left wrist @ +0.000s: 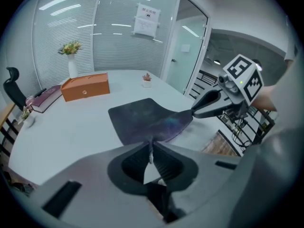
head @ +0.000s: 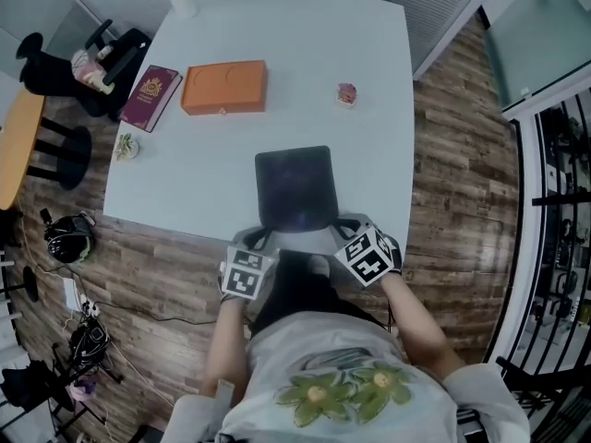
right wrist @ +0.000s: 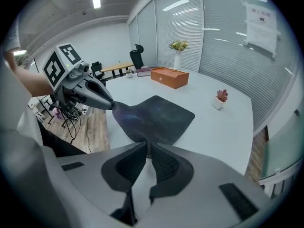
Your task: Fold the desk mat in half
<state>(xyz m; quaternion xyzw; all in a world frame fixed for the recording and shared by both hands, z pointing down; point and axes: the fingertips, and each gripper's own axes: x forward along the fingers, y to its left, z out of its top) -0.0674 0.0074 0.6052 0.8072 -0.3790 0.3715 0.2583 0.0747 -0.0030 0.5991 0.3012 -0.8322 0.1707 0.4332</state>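
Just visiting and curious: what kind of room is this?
Probably an office meeting room: a large white table, glass walls with blinds, and an office chair in the corner.

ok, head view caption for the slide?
Left gripper and right gripper each pinch a near corner of the desk mat.

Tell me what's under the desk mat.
White table shows beneath the desk mat, whose near corners the left gripper and right gripper hold raised; whatever the flat far part covers is hidden.
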